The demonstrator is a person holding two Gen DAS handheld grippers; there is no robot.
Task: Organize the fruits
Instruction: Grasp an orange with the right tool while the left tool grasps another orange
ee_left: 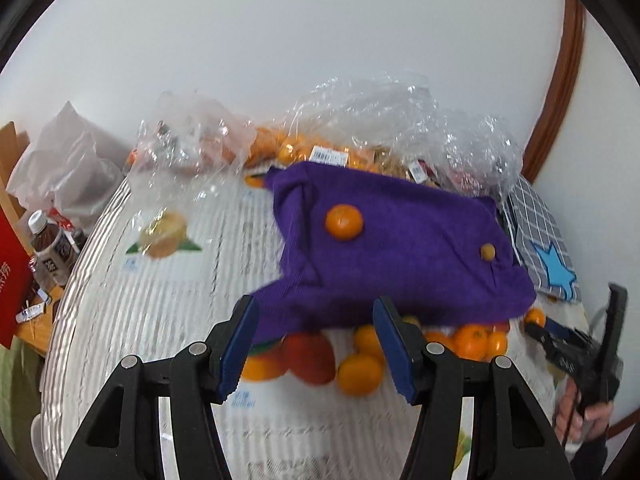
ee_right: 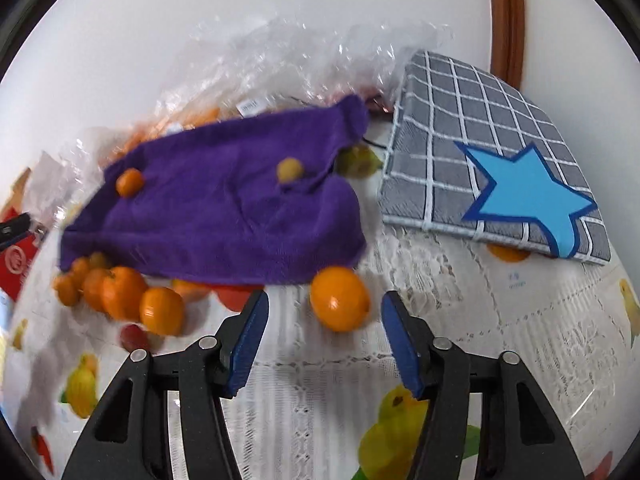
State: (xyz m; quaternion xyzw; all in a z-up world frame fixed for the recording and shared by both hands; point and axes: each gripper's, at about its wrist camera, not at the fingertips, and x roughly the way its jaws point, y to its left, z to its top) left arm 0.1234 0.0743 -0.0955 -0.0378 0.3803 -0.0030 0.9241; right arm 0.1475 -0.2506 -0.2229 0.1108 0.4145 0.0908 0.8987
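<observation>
A purple towel (ee_left: 392, 248) (ee_right: 224, 208) lies on the table with a tangerine (ee_left: 344, 222) (ee_right: 129, 182) and a small yellowish fruit (ee_left: 487, 251) (ee_right: 289, 169) on top. Several tangerines (ee_left: 359, 374) (ee_right: 124, 294) and a red fruit (ee_left: 312, 356) lie along its near edge. My left gripper (ee_left: 316, 344) is open and empty, just before the towel's edge. My right gripper (ee_right: 324, 336) is open, with one tangerine (ee_right: 339, 298) just ahead between the fingertips, not held. The right gripper also shows in the left wrist view (ee_left: 576, 344).
A grey checked mat with a blue star (ee_right: 492, 160) (ee_left: 544, 240) lies right of the towel. Clear plastic bags with more fruit (ee_left: 360, 128) (ee_right: 280, 64) are piled behind against the wall. Bottles (ee_left: 50, 248) and a red box (ee_left: 12, 280) stand beyond the table's left edge.
</observation>
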